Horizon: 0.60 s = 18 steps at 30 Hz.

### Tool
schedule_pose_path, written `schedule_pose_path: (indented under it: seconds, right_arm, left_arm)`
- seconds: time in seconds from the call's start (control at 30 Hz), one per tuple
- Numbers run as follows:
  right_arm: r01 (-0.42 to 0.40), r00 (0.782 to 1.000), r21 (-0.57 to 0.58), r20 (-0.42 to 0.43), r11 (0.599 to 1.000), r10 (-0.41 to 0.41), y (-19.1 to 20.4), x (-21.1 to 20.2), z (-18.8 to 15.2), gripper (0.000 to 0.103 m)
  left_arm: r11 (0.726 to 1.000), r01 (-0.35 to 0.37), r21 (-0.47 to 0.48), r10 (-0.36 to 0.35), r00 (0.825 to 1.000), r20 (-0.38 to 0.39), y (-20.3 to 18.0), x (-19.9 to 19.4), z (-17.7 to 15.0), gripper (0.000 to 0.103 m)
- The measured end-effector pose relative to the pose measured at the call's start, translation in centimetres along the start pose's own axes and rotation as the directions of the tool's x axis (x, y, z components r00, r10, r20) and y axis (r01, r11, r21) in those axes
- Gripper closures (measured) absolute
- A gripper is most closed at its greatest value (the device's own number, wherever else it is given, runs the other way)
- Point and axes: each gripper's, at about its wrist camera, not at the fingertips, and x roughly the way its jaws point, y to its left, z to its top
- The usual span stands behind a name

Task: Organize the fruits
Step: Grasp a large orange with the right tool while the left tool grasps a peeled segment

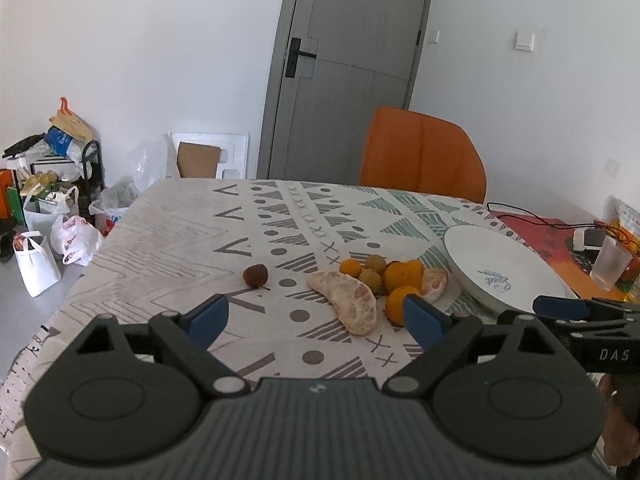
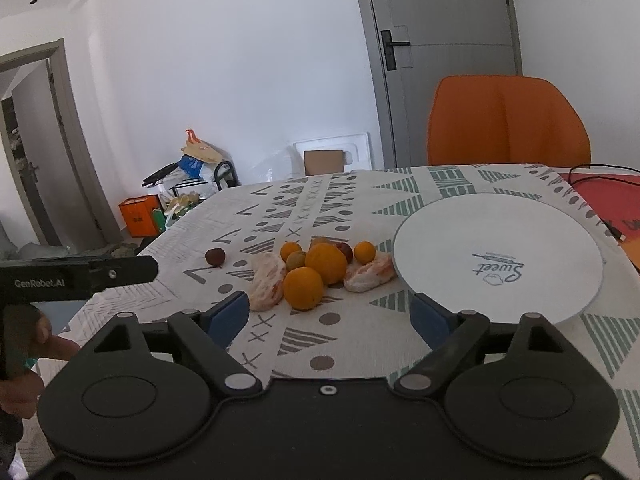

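A heap of fruit lies on the patterned tablecloth (image 2: 360,332): two oranges (image 2: 325,262), several small orange and greenish fruits, and two peeled pomelo segments (image 1: 347,296) (image 2: 267,280). A dark brown lychee (image 1: 255,275) (image 2: 215,257) lies apart to the left. A white plate (image 2: 452,232) (image 1: 480,248) marked "Sweet" sits bare to the right of the heap. My left gripper (image 1: 316,318) is open just short of the heap, nothing between its blue fingers. My right gripper (image 2: 328,316) is open too, in front of the near orange (image 2: 303,288), gripping nothing.
An orange chair (image 1: 420,152) stands behind the table's far edge. A red mat with cables, a charger and a plastic cup (image 1: 610,264) lies at the far right. Bags and a loaded rack (image 1: 60,184) crowd the floor to the left. A grey door (image 1: 348,60) is shut behind.
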Motion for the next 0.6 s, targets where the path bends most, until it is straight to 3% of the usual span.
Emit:
schedule_pose_path:
  seconds: [0.3,0.6]
  right_arm:
    - [-0.036,0.998,0.038,-0.044,0.999,0.037,-0.5,2.6,0.2,0.025]
    - [-0.108,0.983,0.126,-0.134,0.986,0.125,-1.4,6.4,0.5,0.047]
  left_arm:
    - [1.0,0.022,-0.019,-0.023,0.999,-0.043,-0.2,2.5,0.1,0.015]
    - [0.999,0.009,-0.04,-0.011,0.998,-0.066,0.1,4.5,0.2,0.02]
